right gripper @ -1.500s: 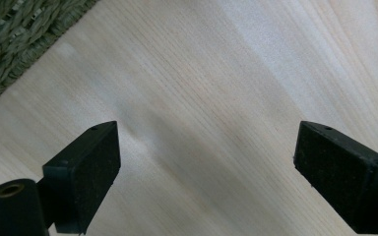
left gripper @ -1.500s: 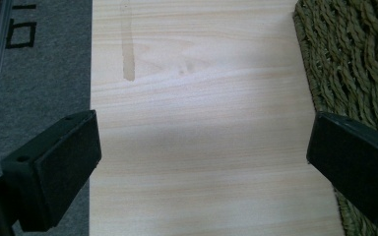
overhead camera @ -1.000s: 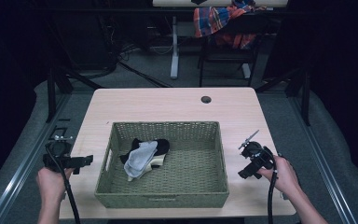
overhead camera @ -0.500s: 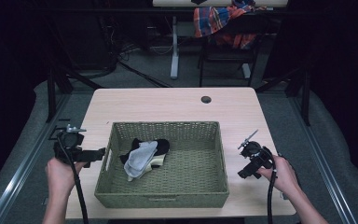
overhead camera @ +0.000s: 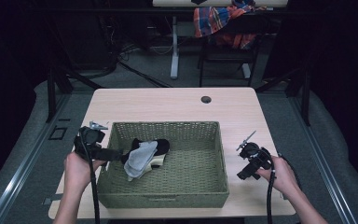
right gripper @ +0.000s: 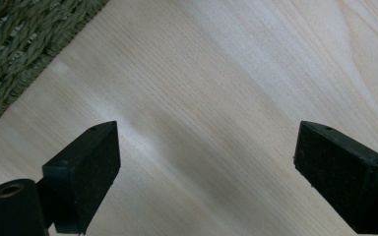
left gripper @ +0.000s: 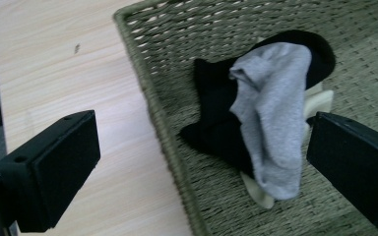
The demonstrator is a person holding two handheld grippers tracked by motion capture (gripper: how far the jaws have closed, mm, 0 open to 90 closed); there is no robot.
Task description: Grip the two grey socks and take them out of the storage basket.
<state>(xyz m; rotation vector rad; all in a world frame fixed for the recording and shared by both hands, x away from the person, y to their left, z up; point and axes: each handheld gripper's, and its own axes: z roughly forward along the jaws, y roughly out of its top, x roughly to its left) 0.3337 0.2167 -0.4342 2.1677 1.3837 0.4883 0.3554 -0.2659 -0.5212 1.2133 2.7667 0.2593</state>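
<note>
Nearest edge: the person's forearms run off the bottom of the high view, so only hands and wrists can be seen.
Left gripper [overhead camera: 114,154]: jaws spread wide, holding nothing, poised over the basket's left rim and pointing at the socks.
Right gripper [overhead camera: 243,173]: jaws wide apart and empty, over bare table [overhead camera: 168,105] right of the basket.
Basket [overhead camera: 168,198]: woven green, holding a small heap in its left half.
Socks [left gripper: 270,118]: grey one draped over a black one; a cream piece underneath is mostly hidden.
Far side: plaid cloth [overhead camera: 219,21] on a dim chair, hard to make out.
</note>
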